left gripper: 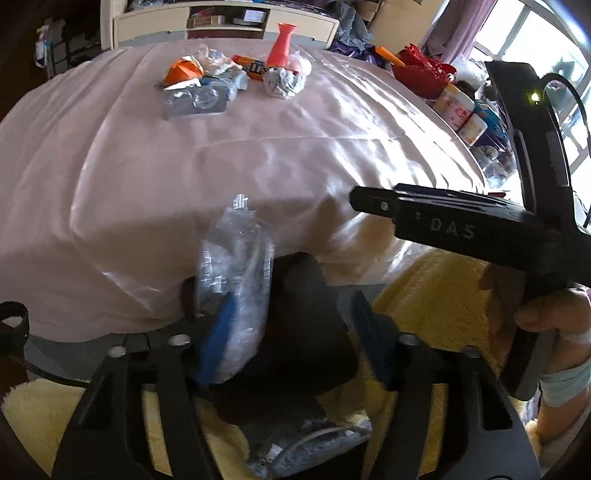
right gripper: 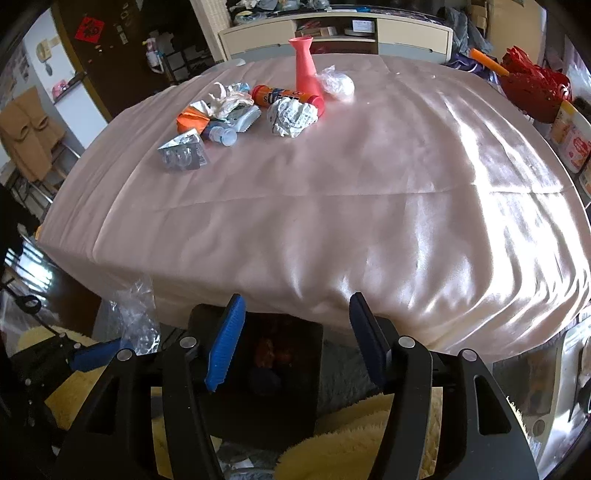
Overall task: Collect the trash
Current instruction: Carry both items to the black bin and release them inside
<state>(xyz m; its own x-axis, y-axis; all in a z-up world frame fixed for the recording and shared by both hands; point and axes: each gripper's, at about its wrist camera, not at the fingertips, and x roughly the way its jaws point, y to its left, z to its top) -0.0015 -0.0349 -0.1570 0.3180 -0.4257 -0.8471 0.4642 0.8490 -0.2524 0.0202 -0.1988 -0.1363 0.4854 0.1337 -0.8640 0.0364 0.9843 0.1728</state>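
My left gripper [left gripper: 295,332] is open; a crumpled clear plastic wrapper [left gripper: 236,288] hangs against its left blue finger [left gripper: 218,343], above a dark bin [left gripper: 306,332] at the table's front edge. My right gripper [right gripper: 295,339] is open and empty over the same bin [right gripper: 280,373]; the wrapper [right gripper: 138,317] shows at its left. Trash lies far back on the pink cloth: a crumpled paper ball [right gripper: 291,116], an orange wrapper [right gripper: 192,120], a foil blister pack [right gripper: 183,153], a white wad [right gripper: 338,85] and an orange tube [right gripper: 280,96].
A pink vase [right gripper: 308,79] stands among the trash. A red basket [right gripper: 532,92] and jars [right gripper: 569,136] sit at the right table edge. Yellow fluffy fabric [left gripper: 436,306] lies beside the bin. A shelf unit [right gripper: 332,33] stands behind the table.
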